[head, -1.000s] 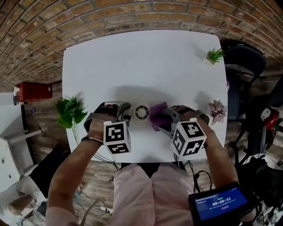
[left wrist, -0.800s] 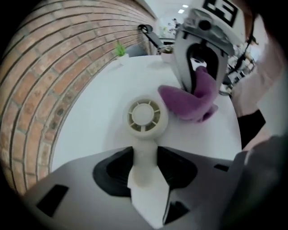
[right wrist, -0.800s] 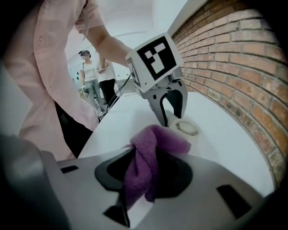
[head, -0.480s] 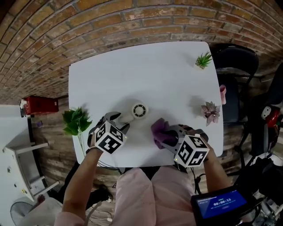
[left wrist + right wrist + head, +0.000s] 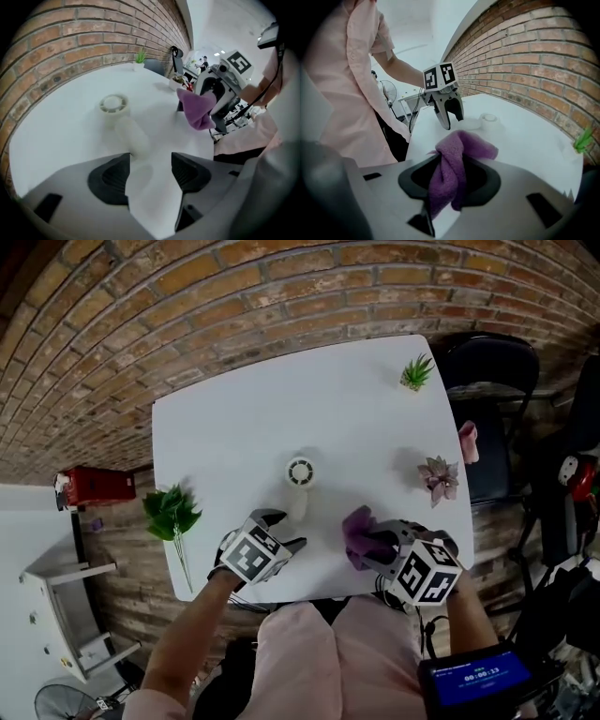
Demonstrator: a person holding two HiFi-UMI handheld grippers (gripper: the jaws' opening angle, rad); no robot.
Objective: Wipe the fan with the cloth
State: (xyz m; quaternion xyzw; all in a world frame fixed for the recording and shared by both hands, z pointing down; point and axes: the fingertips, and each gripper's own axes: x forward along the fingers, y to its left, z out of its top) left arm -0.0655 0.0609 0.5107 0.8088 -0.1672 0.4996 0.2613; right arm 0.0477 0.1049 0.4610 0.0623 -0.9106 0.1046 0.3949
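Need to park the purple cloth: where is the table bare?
Widest bare patch: the far half of the white table, between the small white handheld fan and the brick wall, left of the small green potted plant. The near edge is crowded: left tool, jaws opening and empty, fan handle, right tool shut on the purple cloth.

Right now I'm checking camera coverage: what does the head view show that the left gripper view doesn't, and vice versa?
Only the head view: the leafy green sprig at the table's left edge and the red box beside the table. Only the left gripper view: the black pads of the left claw close up, opening, nothing gripped between them. Both: the small white handheld fan, the purple cloth pinched in the right claw, the white table, the brick wall.
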